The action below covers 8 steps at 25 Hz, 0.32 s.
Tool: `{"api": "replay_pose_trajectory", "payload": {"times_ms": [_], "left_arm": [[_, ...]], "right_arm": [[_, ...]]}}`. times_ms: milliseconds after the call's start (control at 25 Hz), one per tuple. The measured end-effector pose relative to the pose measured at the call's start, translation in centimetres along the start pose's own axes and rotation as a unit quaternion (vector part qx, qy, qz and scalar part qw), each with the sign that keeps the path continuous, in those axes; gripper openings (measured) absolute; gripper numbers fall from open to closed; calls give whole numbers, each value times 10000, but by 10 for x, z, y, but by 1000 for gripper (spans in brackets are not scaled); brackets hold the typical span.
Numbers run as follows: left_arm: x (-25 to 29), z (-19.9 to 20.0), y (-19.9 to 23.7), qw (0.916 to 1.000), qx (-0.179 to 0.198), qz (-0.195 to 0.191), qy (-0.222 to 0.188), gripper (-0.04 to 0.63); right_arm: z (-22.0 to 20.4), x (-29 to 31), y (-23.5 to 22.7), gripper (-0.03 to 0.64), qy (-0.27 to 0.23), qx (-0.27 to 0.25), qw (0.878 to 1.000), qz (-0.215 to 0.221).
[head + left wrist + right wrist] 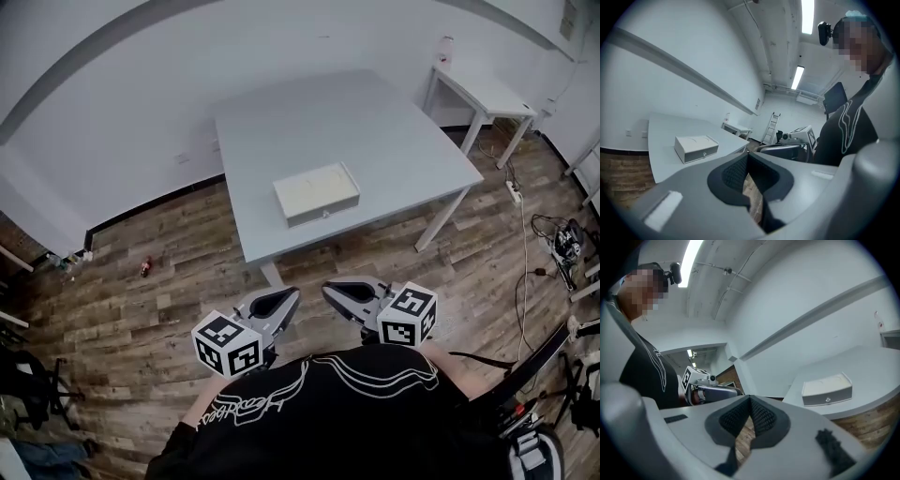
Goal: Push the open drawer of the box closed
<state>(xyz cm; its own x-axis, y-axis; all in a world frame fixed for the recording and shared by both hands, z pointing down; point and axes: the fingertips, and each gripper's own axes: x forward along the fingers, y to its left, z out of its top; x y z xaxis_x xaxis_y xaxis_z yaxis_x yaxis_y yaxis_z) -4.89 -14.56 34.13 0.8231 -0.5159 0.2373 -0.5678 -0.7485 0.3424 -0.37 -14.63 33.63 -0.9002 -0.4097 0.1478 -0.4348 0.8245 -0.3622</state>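
box (317,194) at frame centre on the desk (394,131), well apart from my tools, left tool (279,304) and right tool (345,292) at lower centre, both jaws pressed together, nothing held

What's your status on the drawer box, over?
Left gripper and right gripper shut, empty, short of the table. Box untouched on table, knob face toward us; how far open unclear. Nothing in between.

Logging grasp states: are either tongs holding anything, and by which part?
Nothing is held: left tongs and right tongs are both shut and empty.
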Motion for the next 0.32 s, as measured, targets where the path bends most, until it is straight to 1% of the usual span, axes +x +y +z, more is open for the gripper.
{"api": "replay_pose_trajectory", "payload": {"times_ms": [320], "left_arm": [[8, 4, -1, 10000, -23, 63, -59, 8]], "right_arm": [[4, -6, -9, 8, 19, 26, 10000, 17]]}}
